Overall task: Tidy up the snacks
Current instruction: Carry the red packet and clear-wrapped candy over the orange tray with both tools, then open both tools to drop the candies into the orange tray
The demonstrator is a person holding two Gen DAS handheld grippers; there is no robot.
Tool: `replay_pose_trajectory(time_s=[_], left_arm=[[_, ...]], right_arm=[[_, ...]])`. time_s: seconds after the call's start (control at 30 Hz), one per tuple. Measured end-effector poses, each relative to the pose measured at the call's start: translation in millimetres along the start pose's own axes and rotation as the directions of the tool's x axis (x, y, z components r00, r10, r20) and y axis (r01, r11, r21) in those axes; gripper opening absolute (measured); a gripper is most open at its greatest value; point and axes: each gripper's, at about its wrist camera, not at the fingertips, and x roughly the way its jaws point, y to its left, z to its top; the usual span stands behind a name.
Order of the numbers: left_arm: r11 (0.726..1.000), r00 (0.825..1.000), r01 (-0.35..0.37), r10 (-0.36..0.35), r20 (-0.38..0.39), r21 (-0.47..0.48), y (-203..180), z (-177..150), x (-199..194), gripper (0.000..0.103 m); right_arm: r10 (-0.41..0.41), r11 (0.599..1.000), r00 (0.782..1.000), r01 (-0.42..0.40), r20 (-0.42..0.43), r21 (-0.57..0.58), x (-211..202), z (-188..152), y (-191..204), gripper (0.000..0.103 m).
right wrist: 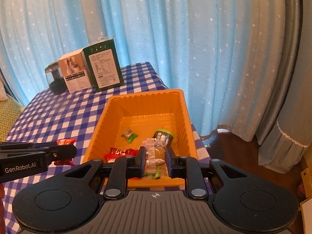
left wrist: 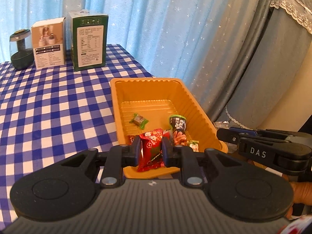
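A glossy ribbed plastic tray point(left wrist: 197, 105) sits on checked cloth point(left wrist: 48, 105) beside printed cardboard boxes point(left wrist: 88, 42).

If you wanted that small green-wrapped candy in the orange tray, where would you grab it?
Take the green-wrapped candy by its plump middle, coming straight down from above. It lies flat and alone on the floor of the orange tray, with twisted ends too thin to pinch.

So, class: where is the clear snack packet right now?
In the right wrist view, the clear packet is held in the right gripper, above the orange bin's near end.
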Motion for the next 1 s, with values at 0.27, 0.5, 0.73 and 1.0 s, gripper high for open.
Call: replay_pose_trajectory(time_s=[0.27,0.5,0.73,1.0], left_arm=[[1.0,1.0,0.012,-0.012,-0.026,0.009,-2,15,33,0.019],[1.0,0.999,0.01,-0.009,-0.046,0.017,-2,27,60,0.019],[0.999,0.998,0.0,0.001,-0.06,0.032,0,39,85,0.019],[0.999,0.997,-0.009,0.011,-0.071,0.033,4,44,104,0.021]], right_arm=[[0.015,1.0,1.0,-0.015,-0.012,-0.027,33,21,-7,0.022],[0.051,0.998,0.998,-0.052,-0.042,-0.022,61,41,-14,0.022],[0.05,0.998,0.997,-0.052,-0.064,-0.029,88,53,-17,0.022],[0.048,0.999,0.996,-0.049,-0.075,-0.007,102,56,-22,0.022]])
